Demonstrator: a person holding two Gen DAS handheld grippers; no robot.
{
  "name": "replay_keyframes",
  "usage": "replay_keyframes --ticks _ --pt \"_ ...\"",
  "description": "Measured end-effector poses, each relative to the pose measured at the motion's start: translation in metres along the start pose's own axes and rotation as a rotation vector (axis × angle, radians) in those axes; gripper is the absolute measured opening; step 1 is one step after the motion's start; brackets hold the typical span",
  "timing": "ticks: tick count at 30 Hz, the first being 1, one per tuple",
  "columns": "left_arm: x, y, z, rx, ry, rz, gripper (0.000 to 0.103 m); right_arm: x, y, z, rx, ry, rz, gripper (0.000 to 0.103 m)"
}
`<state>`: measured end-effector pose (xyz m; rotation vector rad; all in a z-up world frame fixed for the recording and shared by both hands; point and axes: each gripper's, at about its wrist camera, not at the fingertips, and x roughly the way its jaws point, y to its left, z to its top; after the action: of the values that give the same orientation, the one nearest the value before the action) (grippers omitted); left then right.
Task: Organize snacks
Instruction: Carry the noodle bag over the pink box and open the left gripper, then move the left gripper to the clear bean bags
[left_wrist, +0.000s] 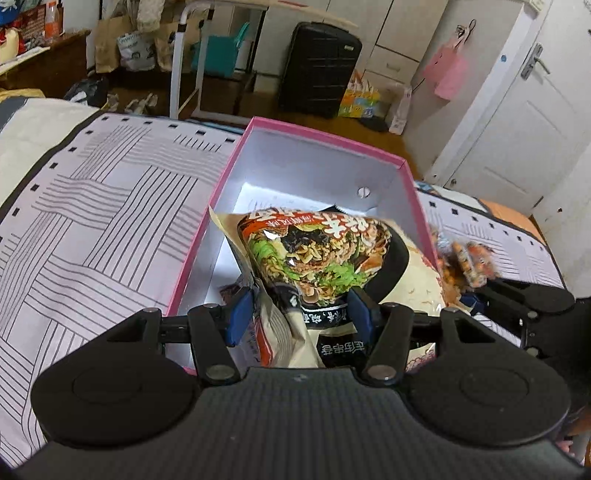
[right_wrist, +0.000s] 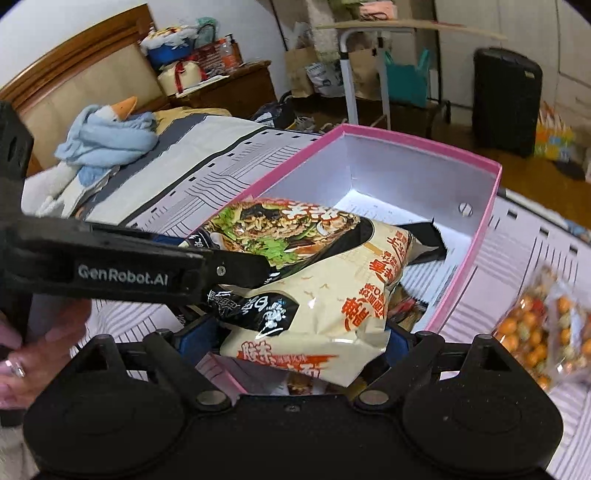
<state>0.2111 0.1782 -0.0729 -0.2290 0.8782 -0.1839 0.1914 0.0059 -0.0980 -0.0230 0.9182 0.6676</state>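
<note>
Left wrist view has the left tool (left_wrist: 299, 314) clamped on the noodle packet (left_wrist: 314, 258), with the blue pads (left_wrist: 240, 314) pinching the crumpled lower end of the bag, so it's a fairly narrow grip on the wrapper. That packet hangs tilted over the near end of the pink box (left_wrist: 229, 162), which sits on the bed (left_wrist: 92, 206) with its striped cover. Inside the pink box, under the packet, a bit of another dark wrapper shows near the box's near-left wall, too hidden to say what it is. Right wrist view shows the same noodle packet (right_wrist: 321, 288) from the other side, and the right tool (right_wrist: 303, 343) stands wide with its jaws on either flank of the bag's near end; the pads look to be against the wrapper, so both tools have hold of it. The left tool (right_wrist: 236, 269) crosses in from the left of the pink box (right_wrist: 476, 258) and its finger lies on top of the packet. A clear peanut snack bag (right_wrist: 543, 332) lies on the bed just right of the pink box, blurry. A plush goose (right_wrist: 107, 133) in a blue scarf sits well beyond the box's left side.
</note>
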Motion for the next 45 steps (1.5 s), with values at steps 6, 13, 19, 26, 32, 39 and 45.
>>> replay_keyframes --ticks 6,13,19,26,32,39,45 --pt "0.004 0.005 -0.005 -0.031 -0.042 0.05 0.055 0.001 0.011 0.003 -0.044 0.034 -0.021 0.098" --pt "-0.02 -0.002 -0.013 0.021 -0.124 0.103 0.055 -0.05 0.012 -0.014 -0.071 -0.042 -0.004 0.099" --pt "-0.038 -0.011 -0.014 0.022 -0.123 0.009 0.054 -0.104 -0.018 -0.022 -0.105 -0.132 -0.085 0.099" --pt "-0.048 -0.039 -0.012 0.062 -0.095 -0.061 0.054 -0.144 -0.065 -0.036 -0.088 -0.197 -0.163 0.098" --pt "-0.053 -0.081 -0.002 0.122 -0.094 -0.111 0.053 -0.163 -0.101 -0.044 -0.114 -0.237 -0.255 0.098" --pt "-0.025 -0.145 0.01 0.178 -0.067 -0.147 0.049 -0.159 -0.158 -0.051 0.06 -0.223 -0.243 0.094" --pt "0.034 -0.19 0.02 0.145 0.051 -0.169 0.049 -0.126 -0.217 -0.065 0.359 -0.22 -0.171 0.084"
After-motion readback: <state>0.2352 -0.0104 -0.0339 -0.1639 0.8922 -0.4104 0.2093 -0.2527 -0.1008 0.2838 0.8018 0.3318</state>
